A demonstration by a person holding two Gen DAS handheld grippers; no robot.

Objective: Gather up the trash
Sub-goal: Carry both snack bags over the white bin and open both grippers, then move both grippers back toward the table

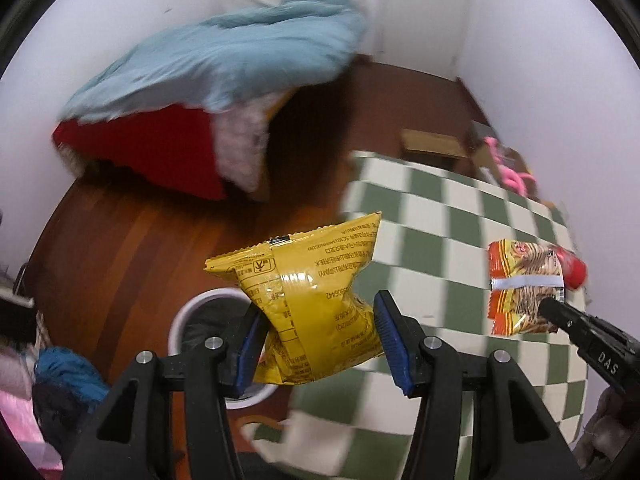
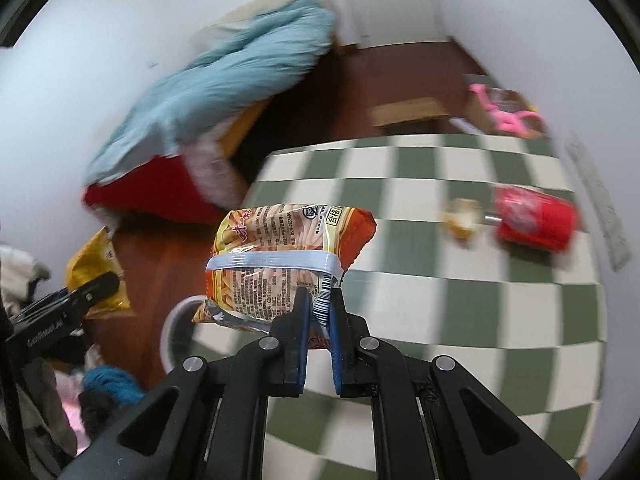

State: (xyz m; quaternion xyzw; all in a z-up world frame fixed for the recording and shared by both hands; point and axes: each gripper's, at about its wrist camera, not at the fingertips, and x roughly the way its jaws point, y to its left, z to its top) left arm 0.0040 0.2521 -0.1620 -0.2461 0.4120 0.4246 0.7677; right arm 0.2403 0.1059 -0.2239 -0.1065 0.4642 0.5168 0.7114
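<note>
Left wrist view: a yellow snack bag (image 1: 316,304) is seen pinched at its waist between the blue pads of the left gripper (image 1: 318,338), held in the air above the white bin (image 1: 188,312) that stands on the wooden floor (image 1: 132,248) just off the near left edge of the checked tablecloth (image 1: 440,216). In the right wrist view an orange noodle packet (image 2: 280,256) is clamped by its lower seam in the narrow-set jaws of the right gripper (image 2: 320,308), above the near left corner of the cloth, with the bin rim showing beside it.

The step in hand is judged to be the carry to the bin. It is best done if each bag is brought fully over the bin mouth before the pads are parted, and lowered close to the rim, since light crinkled bags can drift or catch on the edge. The two grippers are better emptied one after the other, so that neither is crowded out of the opening.

Counted: two bags are held, one in each gripper. One red can (image 2: 536,220) lies on its side near the right edge of the cloth, and one small crumpled yellowish scrap (image 2: 462,218) lies just beside it. One bin is seen.
</note>
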